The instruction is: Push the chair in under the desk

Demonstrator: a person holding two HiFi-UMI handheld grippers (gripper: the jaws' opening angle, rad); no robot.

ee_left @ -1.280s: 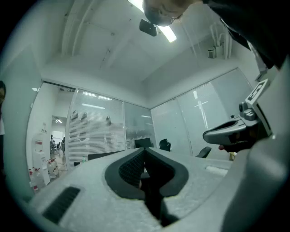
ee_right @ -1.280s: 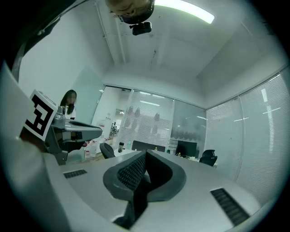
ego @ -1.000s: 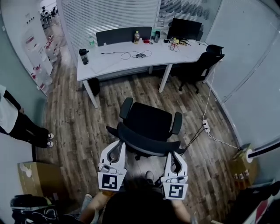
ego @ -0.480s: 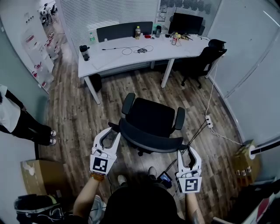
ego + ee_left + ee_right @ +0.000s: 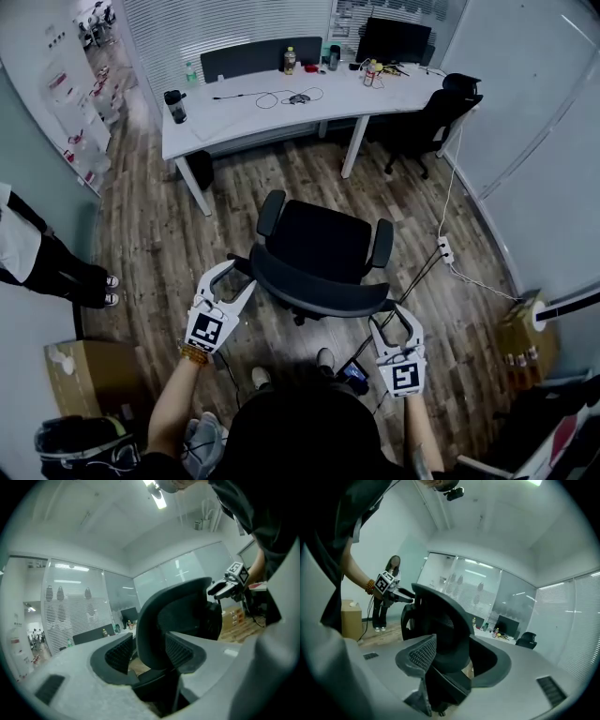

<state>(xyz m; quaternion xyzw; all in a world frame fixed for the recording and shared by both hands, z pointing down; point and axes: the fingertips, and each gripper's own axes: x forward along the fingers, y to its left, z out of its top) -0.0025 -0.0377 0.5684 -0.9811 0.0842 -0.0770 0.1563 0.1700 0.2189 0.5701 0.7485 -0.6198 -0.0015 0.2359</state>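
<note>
A black office chair (image 5: 319, 248) stands on the wood floor, a little way out from the white desk (image 5: 262, 117), its curved backrest (image 5: 314, 292) towards me. My left gripper (image 5: 236, 278) sits at the backrest's left end and my right gripper (image 5: 389, 321) at its right end. Both pairs of jaws have just been opening. In the left gripper view the backrest's edge (image 5: 154, 620) stands between the spread pads (image 5: 119, 652) of the left gripper (image 5: 150, 651). The right gripper view shows the same edge (image 5: 445, 630) between that gripper's (image 5: 452, 656) pads (image 5: 423, 653).
A second black chair (image 5: 441, 117) stands at the desk's right end. On the desk are a monitor (image 5: 392, 42), bottles and cables. A person (image 5: 37, 262) stands at the left wall. A power strip (image 5: 443, 248) with its cable lies at the right, and a cardboard box (image 5: 80, 375) sits at lower left.
Both grippers have moved apart and lower, from behind the backrest's middle to its two ends. Their jaws, shut before, now stand spread around the backrest's edge.
</note>
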